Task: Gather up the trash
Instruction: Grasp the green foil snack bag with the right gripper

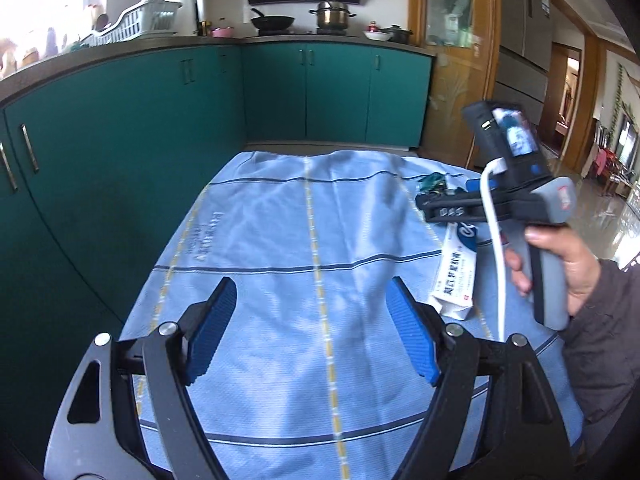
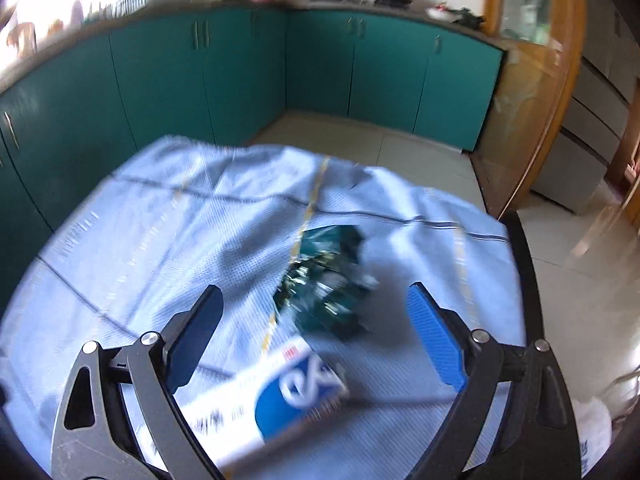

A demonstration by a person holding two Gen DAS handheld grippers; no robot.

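Note:
A crumpled dark green wrapper [image 2: 326, 284] lies on the light blue tablecloth [image 2: 160, 232]. A white and blue carton [image 2: 280, 396] lies just in front of it. My right gripper [image 2: 316, 324] is open, low over the table, with the wrapper and the carton's end between its blue fingers [image 2: 434, 340]. In the left wrist view my left gripper [image 1: 312, 320] is open and empty over the bare cloth [image 1: 280, 240]. The carton [image 1: 456, 272] and the wrapper [image 1: 434, 184] lie to its right, under the hand-held right gripper [image 1: 516, 204], whose fingertips are hidden there.
Teal cabinets [image 1: 120, 128] run behind and to the left of the table, with a stove, pan and pot [image 1: 332, 12] on the counter. A wooden door frame [image 2: 552, 80] and tiled floor [image 2: 580, 248] lie to the right. A white plastic bag [image 2: 596, 432] shows at the lower right.

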